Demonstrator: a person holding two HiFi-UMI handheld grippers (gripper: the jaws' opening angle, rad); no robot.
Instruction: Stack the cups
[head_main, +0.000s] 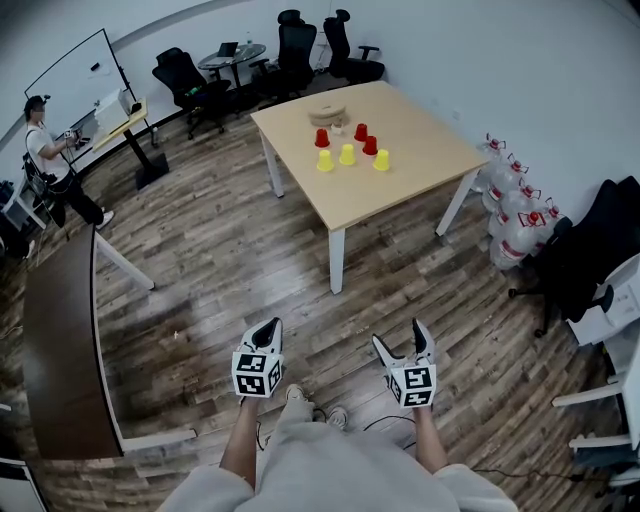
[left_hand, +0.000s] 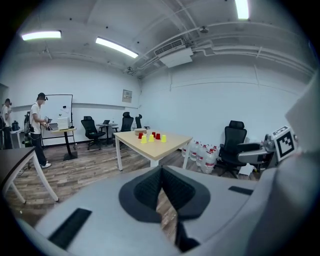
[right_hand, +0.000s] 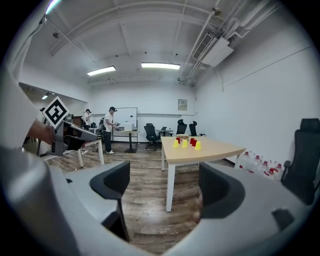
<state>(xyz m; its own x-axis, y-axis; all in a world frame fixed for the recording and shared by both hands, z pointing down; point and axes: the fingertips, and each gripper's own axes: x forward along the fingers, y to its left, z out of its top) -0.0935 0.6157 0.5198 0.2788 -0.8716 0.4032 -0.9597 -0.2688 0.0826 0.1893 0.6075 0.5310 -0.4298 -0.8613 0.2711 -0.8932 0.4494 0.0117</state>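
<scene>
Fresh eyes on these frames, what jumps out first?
The red and yellow cups clustered on the pale table across the room, none stacked. Nearer, over the wood floor and far from them, the left gripper is shut and the right gripper open and empty.
</scene>
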